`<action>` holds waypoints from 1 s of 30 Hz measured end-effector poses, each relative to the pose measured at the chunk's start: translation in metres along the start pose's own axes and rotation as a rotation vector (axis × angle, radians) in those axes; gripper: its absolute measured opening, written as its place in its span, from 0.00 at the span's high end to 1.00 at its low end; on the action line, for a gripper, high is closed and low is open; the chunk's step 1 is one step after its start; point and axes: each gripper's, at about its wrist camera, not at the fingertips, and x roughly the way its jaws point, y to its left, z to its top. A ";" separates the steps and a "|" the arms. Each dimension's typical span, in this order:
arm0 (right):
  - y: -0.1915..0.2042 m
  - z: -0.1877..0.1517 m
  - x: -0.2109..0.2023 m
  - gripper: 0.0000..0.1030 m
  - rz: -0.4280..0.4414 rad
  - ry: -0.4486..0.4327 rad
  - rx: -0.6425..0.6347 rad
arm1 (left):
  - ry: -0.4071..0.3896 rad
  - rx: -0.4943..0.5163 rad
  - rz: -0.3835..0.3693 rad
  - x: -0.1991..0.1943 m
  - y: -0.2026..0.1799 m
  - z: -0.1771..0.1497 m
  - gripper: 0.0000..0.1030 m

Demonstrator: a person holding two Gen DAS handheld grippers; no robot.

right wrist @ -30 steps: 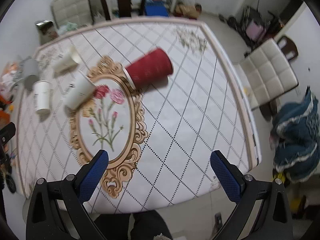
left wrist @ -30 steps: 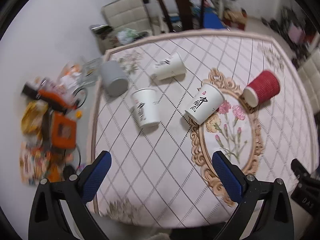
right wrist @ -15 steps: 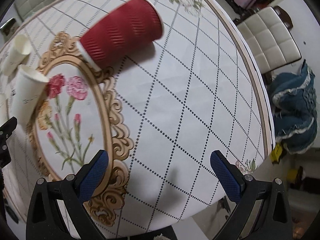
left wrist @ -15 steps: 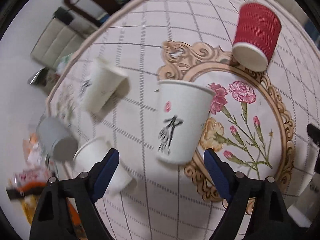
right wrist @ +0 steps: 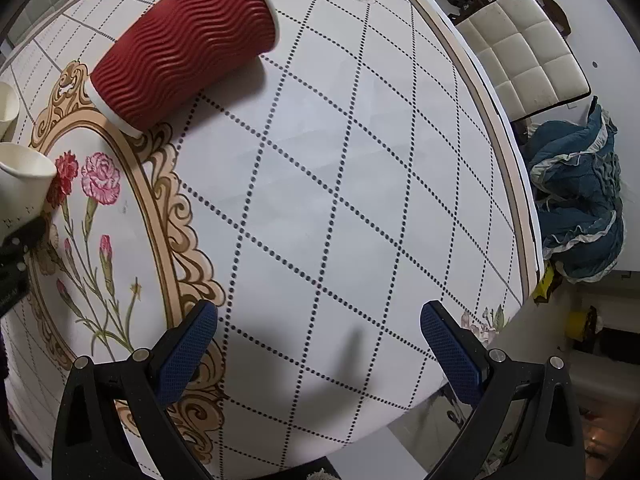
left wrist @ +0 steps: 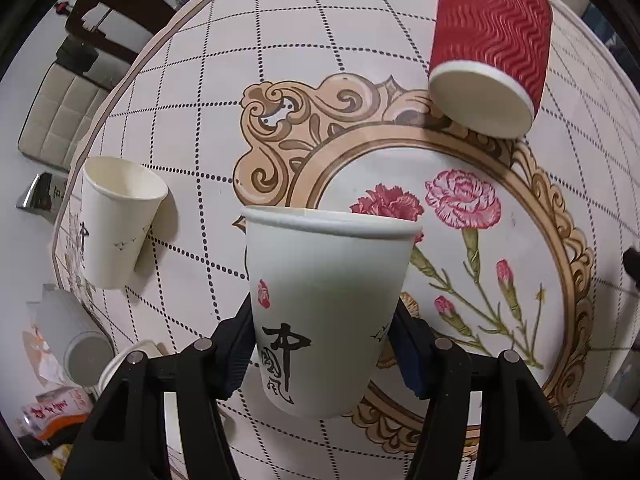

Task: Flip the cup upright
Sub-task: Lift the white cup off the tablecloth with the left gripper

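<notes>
My left gripper (left wrist: 324, 356) is shut on a white paper cup with black calligraphy (left wrist: 328, 308); the blue pads press its two sides near the base, and its rim points away from the camera. The same cup shows at the left edge of the right wrist view (right wrist: 22, 188). A red ribbed cup (right wrist: 184, 48) lies on its side on the tablecloth (right wrist: 340, 200), also in the left wrist view (left wrist: 492, 44). My right gripper (right wrist: 320, 344) is open and empty, low over the table's near right part, well short of the red cup.
Another white cup (left wrist: 112, 220) lies on its side at left. A grey cup (left wrist: 76, 340) and one more white cup (left wrist: 120, 364) lie near the left table edge. A cream chair (right wrist: 528, 52) and blue cloth (right wrist: 580, 204) are beyond the right edge.
My left gripper has moved in and closed on the calligraphy cup. My right gripper has come lower and closer to the table, staying open.
</notes>
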 end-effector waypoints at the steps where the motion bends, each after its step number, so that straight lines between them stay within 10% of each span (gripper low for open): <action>1: -0.002 0.000 0.001 0.00 -0.003 0.001 -0.002 | -0.002 -0.018 -0.004 -0.002 0.001 -0.001 0.44; 14: -0.003 -0.012 -0.009 0.00 0.036 -0.024 -0.103 | 0.027 -0.350 -0.021 -0.052 0.011 -0.063 0.44; 23: 0.002 -0.017 -0.027 0.00 0.119 -0.077 -0.196 | 0.136 -0.834 -0.288 -0.041 0.015 -0.125 0.44; 30: 0.002 -0.020 -0.028 0.00 0.138 -0.090 -0.220 | 0.165 -0.955 -0.370 -0.020 -0.005 -0.147 0.44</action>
